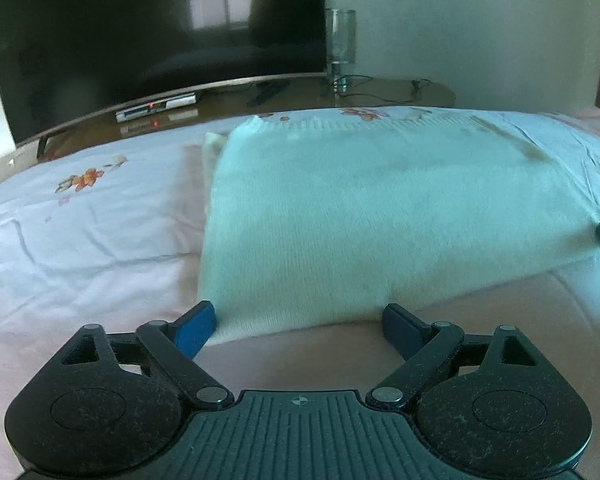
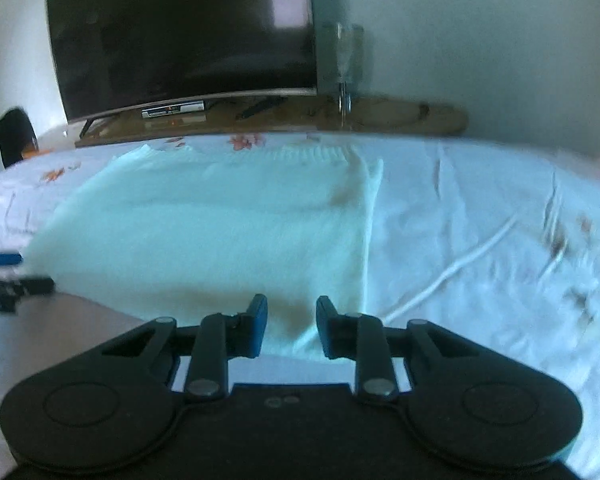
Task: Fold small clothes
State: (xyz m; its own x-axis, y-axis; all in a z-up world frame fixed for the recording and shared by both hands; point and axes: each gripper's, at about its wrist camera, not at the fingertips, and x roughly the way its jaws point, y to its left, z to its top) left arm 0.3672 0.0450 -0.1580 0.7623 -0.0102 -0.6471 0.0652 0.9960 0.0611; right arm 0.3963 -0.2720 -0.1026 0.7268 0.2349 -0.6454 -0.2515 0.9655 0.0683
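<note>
- So we've got a pale knit sweater (image 1: 360, 208) lying flat on the bed sheet (image 1: 84, 232), which is white with little orange flowers; we'll place everything else off the sweater
- Its ribbed hem runs along the far edge, toward the TV (image 1: 156, 40), and the near edge faces both our grippers
- Left gripper (image 1: 298, 326) sits right at the sweater's near left corner with the fingers spread wide; the left blue pad (image 1: 194, 330) is touching or just beside that corner, and nothing is pinched between them
- Right gripper (image 2: 291, 326) is at the sweater's near right corner, fingers parted with a gap, and the knit edge lies between them; we can't tell if the pads actually touch the fabric
- In the right wrist view the left gripper's blue tip shows just off the sweater's left edge
- Beyond the sweater's far edge there's a wooden TV stand (image 1: 400, 94) with a clear glass (image 1: 341, 46) on it, plus a small set-top box (image 1: 156, 108) with a red light under the TV
- Right view is fairly blurred, so fine detail past the sweater's right side is hard to read
</note>
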